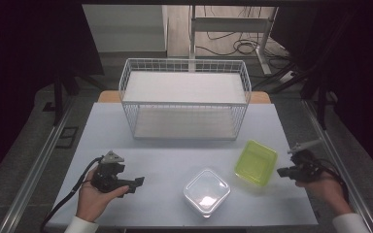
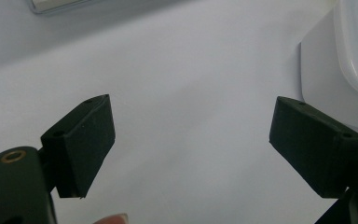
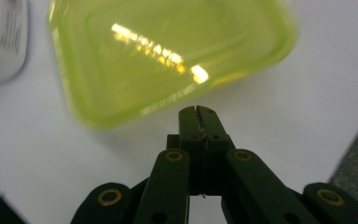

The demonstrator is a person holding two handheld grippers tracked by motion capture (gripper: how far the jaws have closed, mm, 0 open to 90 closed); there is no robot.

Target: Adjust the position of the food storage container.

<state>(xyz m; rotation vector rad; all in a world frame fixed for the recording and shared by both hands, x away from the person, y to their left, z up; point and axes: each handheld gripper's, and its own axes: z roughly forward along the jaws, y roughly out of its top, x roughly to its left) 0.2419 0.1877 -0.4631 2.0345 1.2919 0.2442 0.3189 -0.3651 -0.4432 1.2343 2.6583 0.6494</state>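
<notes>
1. high view: right gripper (image 1: 282, 171) at the right edge of the frame, held in the person's right hand (image 1: 326, 187), just right of the green container (image 1: 256, 162) and not touching it.
2. right gripper view: jaws clenched together with nothing between them; green container lies in the upper half of the frame, just past the jaw tips, upside down on the white table (image 3: 307, 70).
3. left gripper (image 1: 135, 184) at lower left of the high view, resting in the left hand (image 1: 95, 196); left gripper view shows jaws wide apart, released, nothing held.
4. clear container (image 1: 206, 191) at lower centre, between the grippers, left of the green one.
5. wire basket (image 1: 184, 98) at upper centre, well apart from both.
</notes>
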